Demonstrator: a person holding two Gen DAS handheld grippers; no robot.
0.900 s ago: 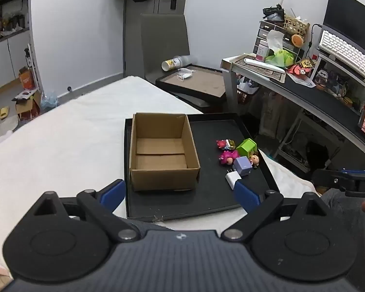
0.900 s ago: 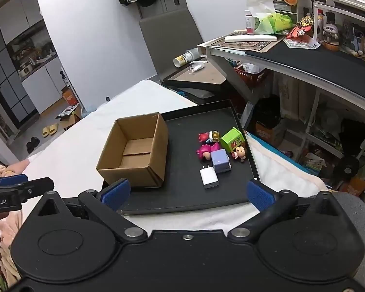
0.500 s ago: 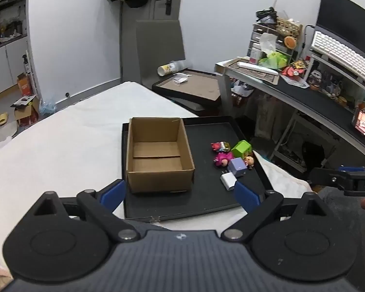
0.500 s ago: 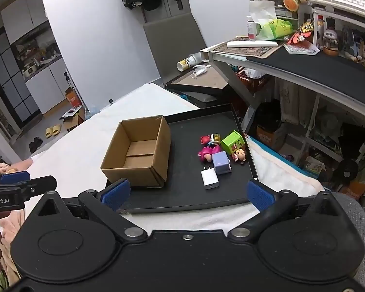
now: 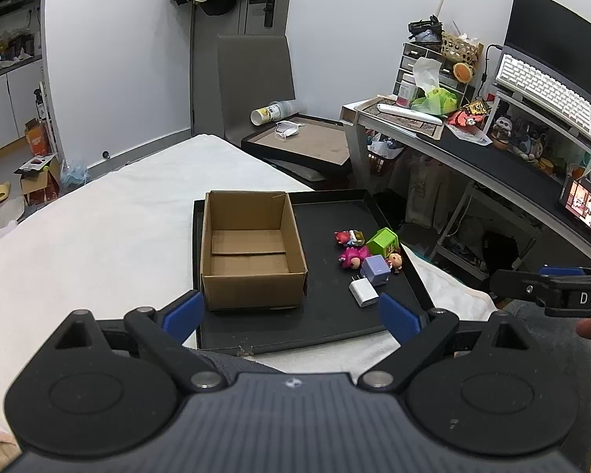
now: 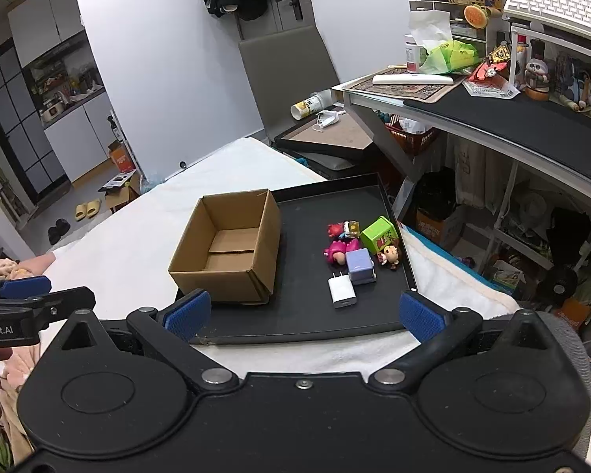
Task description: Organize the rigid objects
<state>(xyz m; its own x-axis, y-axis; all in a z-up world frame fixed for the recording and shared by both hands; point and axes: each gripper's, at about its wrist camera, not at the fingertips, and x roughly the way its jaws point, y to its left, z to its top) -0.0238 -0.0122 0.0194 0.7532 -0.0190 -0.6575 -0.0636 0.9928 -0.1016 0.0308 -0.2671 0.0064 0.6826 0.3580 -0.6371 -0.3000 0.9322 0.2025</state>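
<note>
**Two open grippers held above a tray with a box and small toys**

A shallow black tray (image 5: 327, 327) with a low raised rim lies on a white cloth-covered surface (image 5: 98, 236). On its left half stands an open, empty corrugated cardboard box (image 5: 252, 252), rectangular, with plain brown walls and flaps folded flat on the floor. On the right half sits a tight cluster of small hard items: a smooth white plug charger (image 6: 342, 291) nearest the camera, a lilac cube-shaped charger (image 6: 359, 266) touching it behind, a bright green toy box (image 6: 380, 235) tilted on its side, a pink figurine (image 6: 337, 252), a smaller red and yellow figurine (image 6: 344, 229), and a tiny brown-haired doll head (image 6: 391, 255).

The left gripper (image 5: 291, 313), black with ribbed blue pads, is spread wide and holds nothing; the box lies just beyond its left pad, and the toys just beyond its right pad. The right gripper (image 6: 303, 313) is likewise spread wide and empty, angled downward, with the white charger ahead between its fingers, apart from both pads.
</note>
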